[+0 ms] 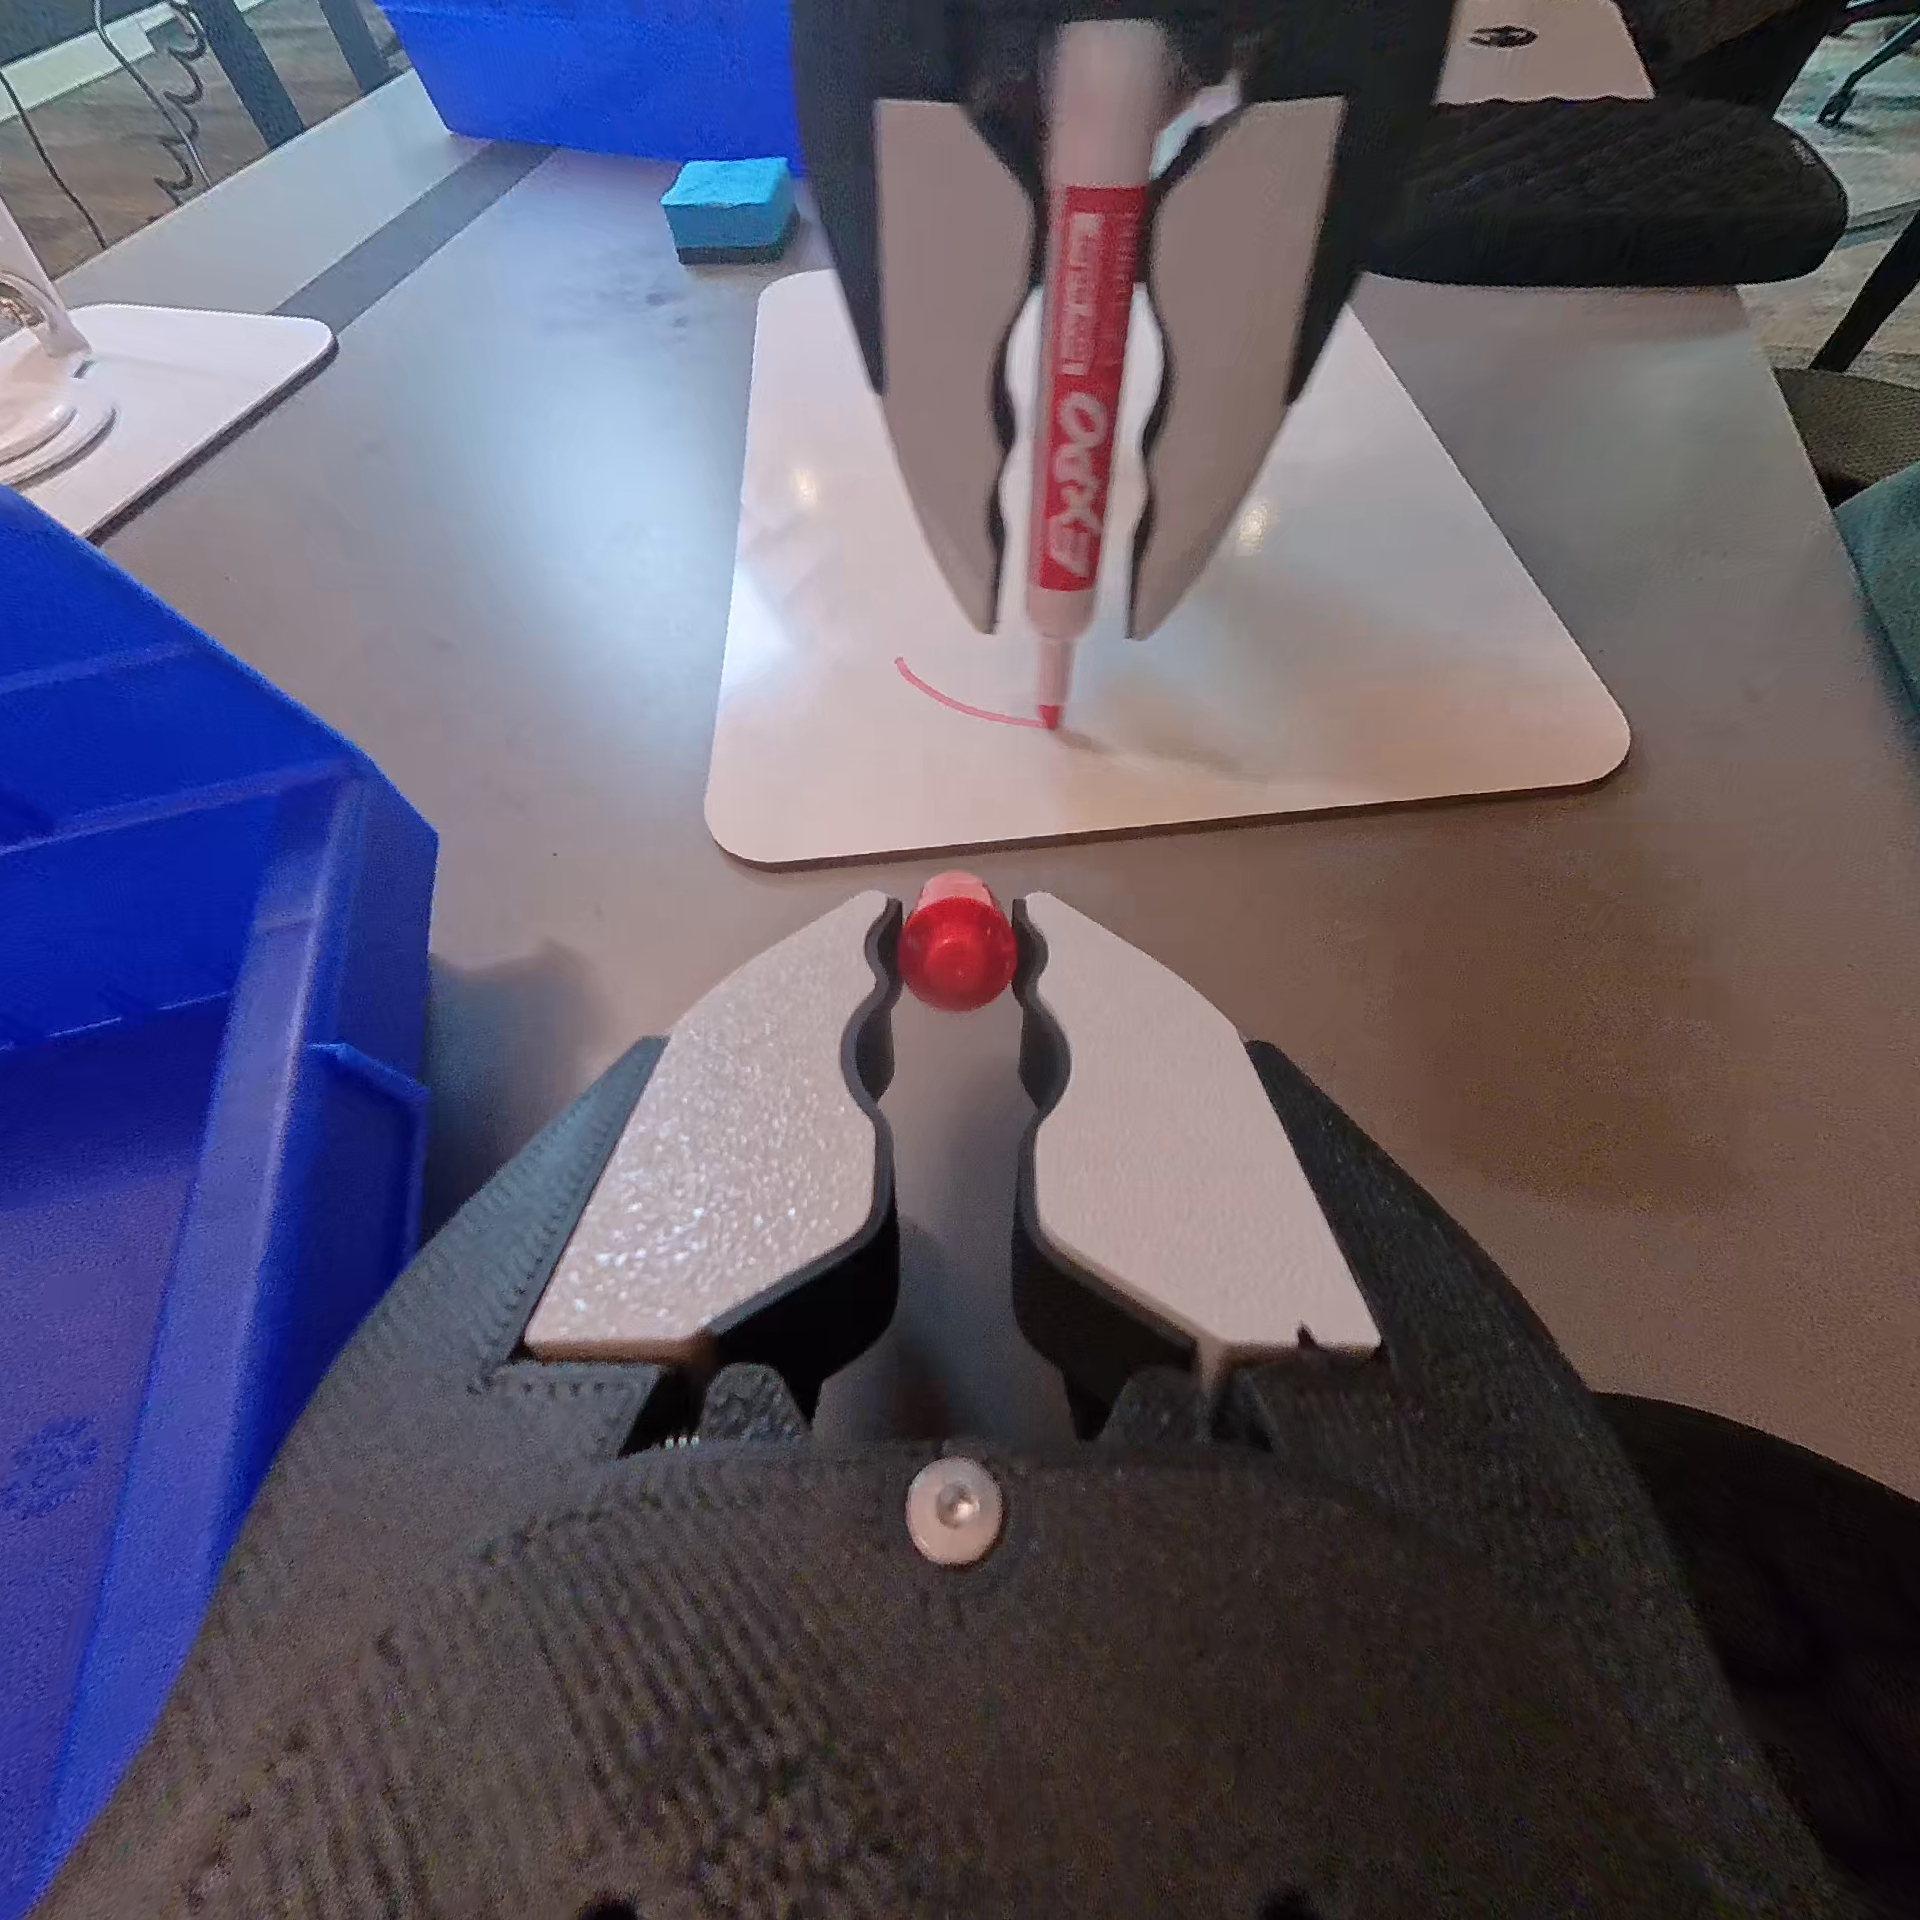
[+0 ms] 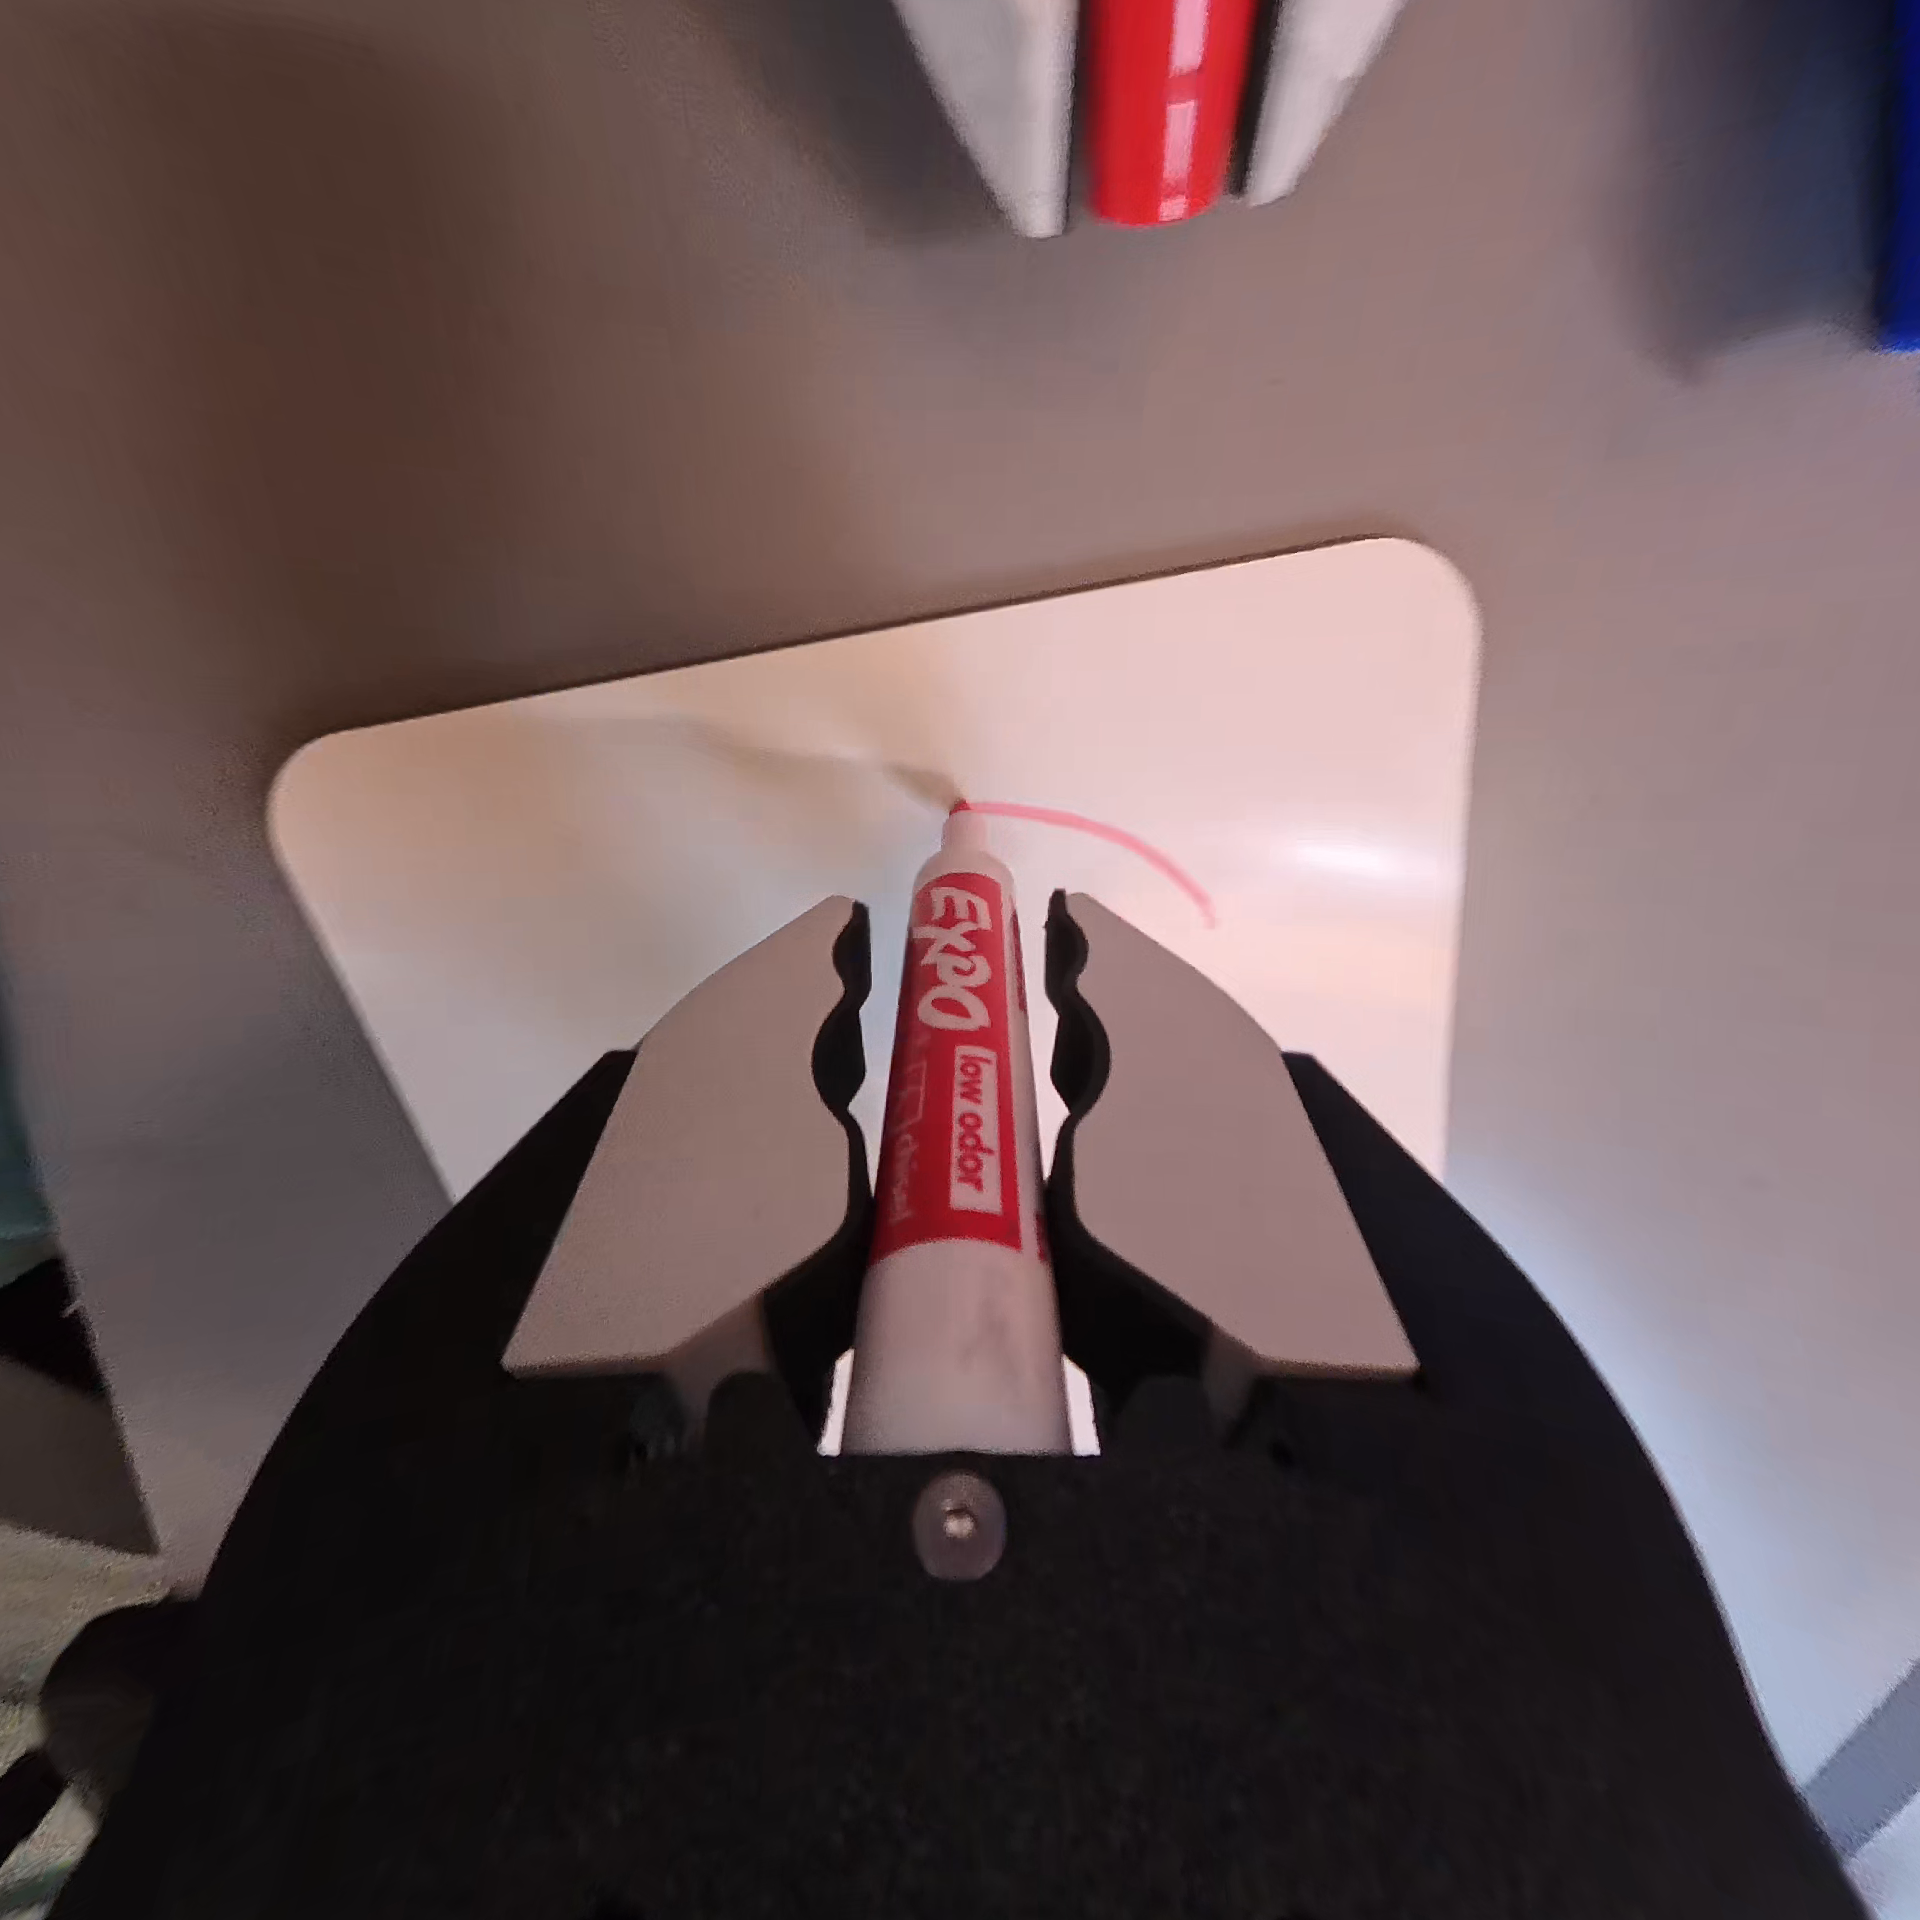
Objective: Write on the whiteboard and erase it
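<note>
Jaws on your right gripper (image 2: 956, 914) are clamped on the marker (image 2: 951, 1091), barrel running along the fingers, tip down on the whiteboard (image 1: 1403, 582) at the end of a short red arc (image 1: 956, 698). Left gripper (image 1: 954, 906) pinches the red cap (image 1: 956, 954) just off the board's near edge. Eraser (image 1: 727, 208) sits on the table (image 1: 468, 623) beyond the far left corner, so I'd judge the left the better reach, but it must drop the cap first.
</note>
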{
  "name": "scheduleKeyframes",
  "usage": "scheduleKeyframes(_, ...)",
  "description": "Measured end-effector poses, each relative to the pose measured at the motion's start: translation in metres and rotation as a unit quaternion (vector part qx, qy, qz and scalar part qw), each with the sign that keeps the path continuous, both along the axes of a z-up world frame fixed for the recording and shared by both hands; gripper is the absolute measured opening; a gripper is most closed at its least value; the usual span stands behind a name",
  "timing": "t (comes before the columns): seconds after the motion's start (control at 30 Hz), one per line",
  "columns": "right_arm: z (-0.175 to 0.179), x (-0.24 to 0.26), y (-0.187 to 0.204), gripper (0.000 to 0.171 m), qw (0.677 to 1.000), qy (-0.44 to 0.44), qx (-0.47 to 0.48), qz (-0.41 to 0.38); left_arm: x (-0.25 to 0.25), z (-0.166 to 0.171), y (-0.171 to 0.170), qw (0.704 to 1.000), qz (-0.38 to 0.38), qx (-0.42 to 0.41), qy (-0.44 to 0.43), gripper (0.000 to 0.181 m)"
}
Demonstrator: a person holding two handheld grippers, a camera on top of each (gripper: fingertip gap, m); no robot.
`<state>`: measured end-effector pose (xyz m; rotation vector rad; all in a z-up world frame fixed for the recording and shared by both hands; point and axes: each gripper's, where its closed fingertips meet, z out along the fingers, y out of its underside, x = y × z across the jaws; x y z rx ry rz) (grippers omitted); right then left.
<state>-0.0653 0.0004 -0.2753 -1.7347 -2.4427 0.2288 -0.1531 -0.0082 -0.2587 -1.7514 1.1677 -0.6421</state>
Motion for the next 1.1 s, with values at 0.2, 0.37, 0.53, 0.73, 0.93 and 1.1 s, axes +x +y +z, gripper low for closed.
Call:
scheduleKeyframes(0.2, 0.0, 0.039, -0.024, 0.033, 0.999, -0.035, -0.007, -0.009, 0.0, 0.0, 0.0, 1.0, 0.001, -0.001, 0.001, 0.02)
scheduleKeyframes(0.37, 0.001, 0.061, 0.008, 0.033, 0.997, -0.052, 0.023, -0.046, 0.0, -0.001, 0.0, 1.0, 0.002, -0.002, 0.003, 0.02)
scheduleKeyframes(0.53, 0.0, 0.046, 0.046, 0.033, 0.997, -0.034, 0.048, -0.055, 0.0, -0.002, 0.0, 1.0, 0.0, 0.001, 0.007, 0.02)
scheduleKeyframes(0.73, -0.001, 0.004, 0.052, 0.033, 0.999, 0.008, 0.046, -0.027, 0.0, -0.002, -0.001, 1.0, -0.003, 0.002, 0.008, 0.02)
scheduleKeyframes(0.93, 0.014, 0.015, 0.057, 0.034, 0.996, 0.038, 0.047, -0.059, 0.0, -0.002, -0.002, 1.0, -0.003, 0.001, 0.008, 0.02)
scheduleKeyframes(1.1, 0.014, 0.053, 0.067, 0.034, 0.993, 0.029, 0.051, -0.106, 0.0, -0.002, -0.001, 1.0, -0.002, -0.002, 0.007, 0.02)
